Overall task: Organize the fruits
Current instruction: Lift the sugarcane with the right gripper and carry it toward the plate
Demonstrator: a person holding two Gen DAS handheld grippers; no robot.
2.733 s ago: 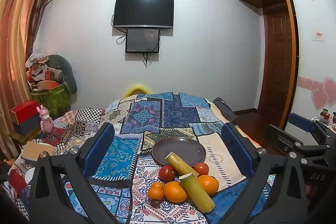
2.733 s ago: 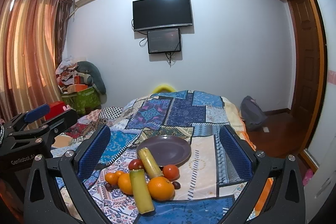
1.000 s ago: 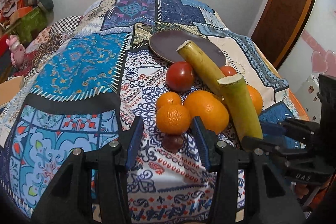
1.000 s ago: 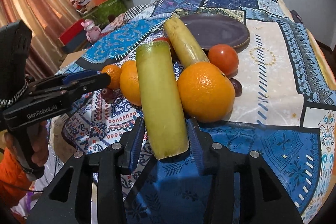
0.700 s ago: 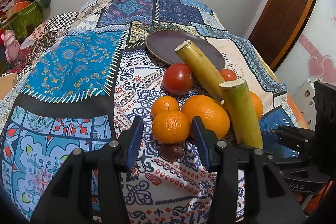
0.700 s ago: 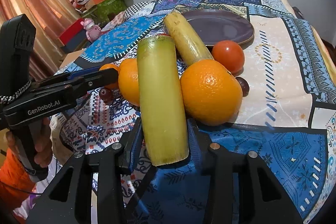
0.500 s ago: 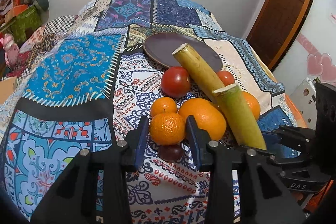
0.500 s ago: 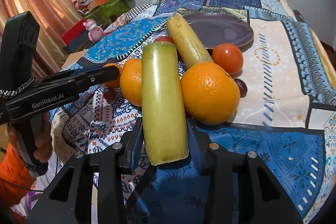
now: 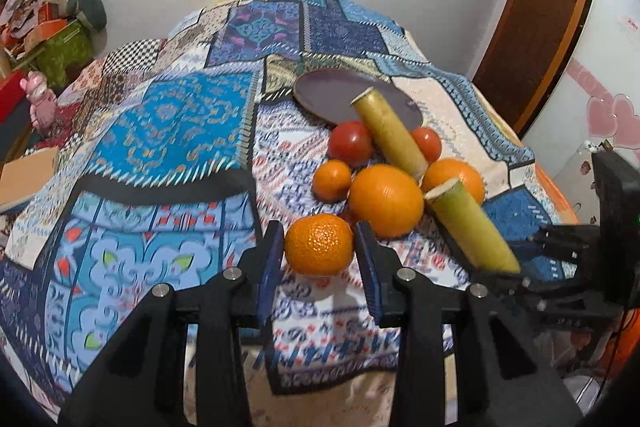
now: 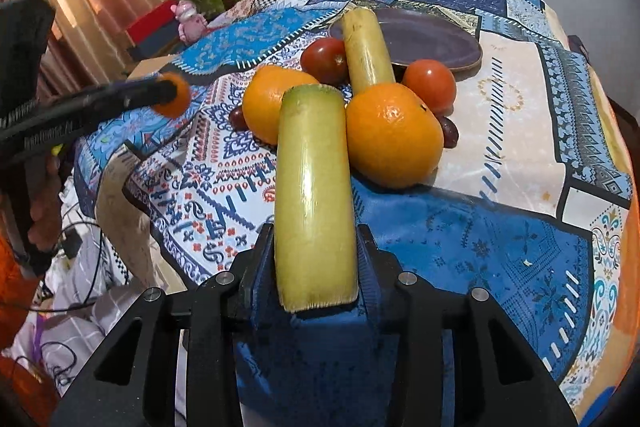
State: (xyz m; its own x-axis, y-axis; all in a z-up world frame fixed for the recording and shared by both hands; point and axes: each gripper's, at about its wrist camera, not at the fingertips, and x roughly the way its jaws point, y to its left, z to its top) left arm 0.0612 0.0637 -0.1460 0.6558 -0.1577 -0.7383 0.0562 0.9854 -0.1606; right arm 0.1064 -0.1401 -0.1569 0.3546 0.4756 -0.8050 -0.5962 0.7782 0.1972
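Left wrist view: left gripper (image 9: 319, 255) pinches small mandarin (image 9: 319, 243) off quilt (image 9: 168, 131); right gripper (image 10: 315, 259) clamps green cane piece (image 10: 314, 195).

tangerine (image 10: 173, 95): showing blurred in the right wrist view, half covered by the left gripper (image 10: 158, 93)
near cane piece (image 9: 470, 227): lower end disappearing behind the right gripper (image 9: 516, 263) in the left wrist view
far cane piece (image 10: 366, 45): lower end hiding behind the big orange (image 10: 394, 135)
dark small fruit (image 10: 449, 131): peeking out beside that orange, too covered to identify
person's hand (image 10: 42, 203): lying in shadow at the frame edge, partly cut off
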